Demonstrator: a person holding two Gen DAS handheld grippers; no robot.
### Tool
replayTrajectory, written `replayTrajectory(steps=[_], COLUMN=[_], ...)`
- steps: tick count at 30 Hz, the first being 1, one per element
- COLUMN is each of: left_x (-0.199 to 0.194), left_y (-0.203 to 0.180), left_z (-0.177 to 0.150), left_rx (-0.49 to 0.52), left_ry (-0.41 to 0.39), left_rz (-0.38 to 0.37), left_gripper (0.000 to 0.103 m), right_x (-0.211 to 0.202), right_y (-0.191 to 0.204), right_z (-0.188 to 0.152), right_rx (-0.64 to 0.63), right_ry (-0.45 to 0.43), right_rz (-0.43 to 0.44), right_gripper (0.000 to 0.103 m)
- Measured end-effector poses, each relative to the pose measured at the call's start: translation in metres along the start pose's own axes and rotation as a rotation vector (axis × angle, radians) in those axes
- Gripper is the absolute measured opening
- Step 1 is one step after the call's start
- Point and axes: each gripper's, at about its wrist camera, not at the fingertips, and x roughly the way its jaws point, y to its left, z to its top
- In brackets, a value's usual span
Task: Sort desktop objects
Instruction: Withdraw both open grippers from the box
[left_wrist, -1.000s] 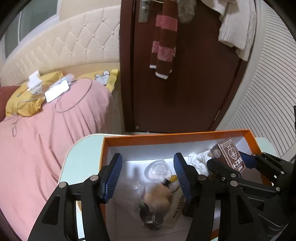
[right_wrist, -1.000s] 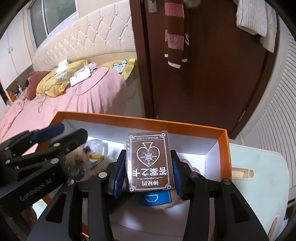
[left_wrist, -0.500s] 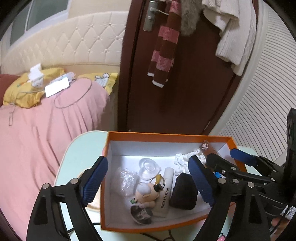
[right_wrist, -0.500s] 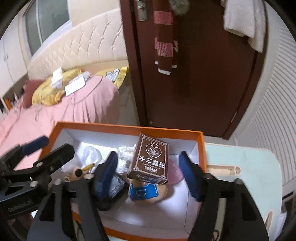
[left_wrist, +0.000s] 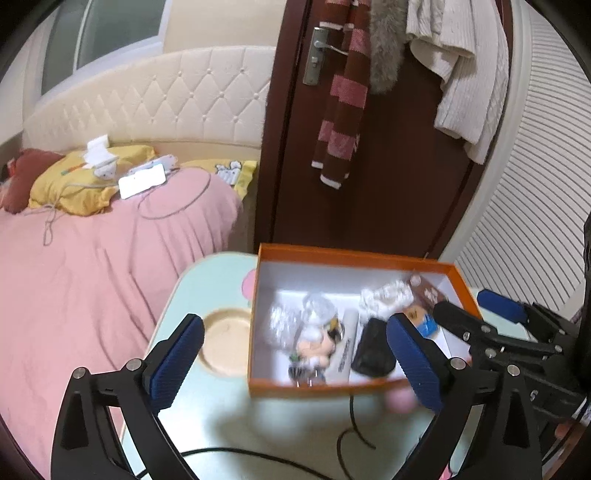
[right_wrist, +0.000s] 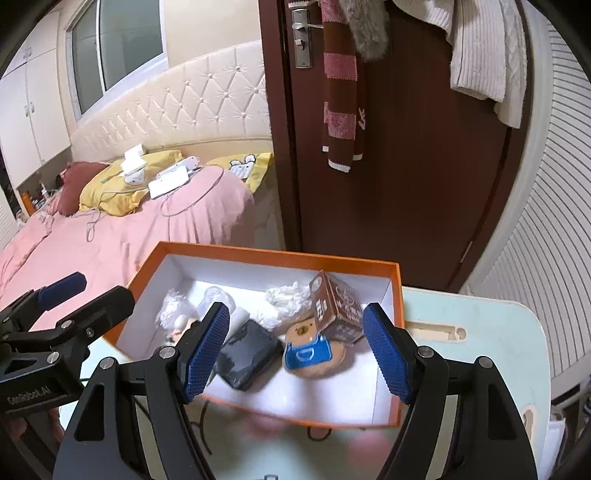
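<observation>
Each black claw (right_wrist: 295, 350) carries blue ribbed pads (right_wrist: 203, 349) and silver screws.

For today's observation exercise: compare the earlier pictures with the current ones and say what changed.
The right gripper let go of the brown card box, which now lies tilted in the orange box. The left gripper is opening, nothing between its jaws. Both pulled back. The other items stayed inside.

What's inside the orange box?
In the orange box lie a brown card box, a bear toy, a black pouch, white tissue and crinkly plastic. The right gripper's finger hides more.
</observation>
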Motion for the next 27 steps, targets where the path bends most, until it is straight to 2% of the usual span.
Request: replayTrajectory(steps=[7,12,20,21,25,27], left_x=[-0.004,0.009,0.033,0.032,0.033,0.033], left_y=[-0.013,-0.025,-0.037,-0.035,-0.029,-0.028], left_z=[-0.041,-0.069,-0.094,-0.095,-0.095,-0.096], left_rx=[0.045,0.092,0.182,0.166,0.129,0.124], left_ry=[0.038,0.087,0.158,0.136,0.144,0.138], left_rz=[0.007,0.028,0.085,0.087,0.088,0.093], left_gripper=[0.099,0.099,0.100,0.101,0.102,0.102], right_x=[-0.017,-0.029,-0.011,-0.009,-0.004,-0.001], right_y=[0.002,-0.010,-0.021,-0.022,-0.022,-0.022], right_z=[-0.027,-0.066,-0.106,-0.107,-0.112,-0.115], right_rx=[-0.011,0.036,0.066,0.068,0.070,0.067], right_ry=[0.005,-0.014,0.098,0.100,0.096,0.089], right_rz=[-0.021,-0.032,-0.100,-0.108,-0.137,-0.155], right_gripper=[0.075,0.075,0.075,0.075,0.075,0.080])
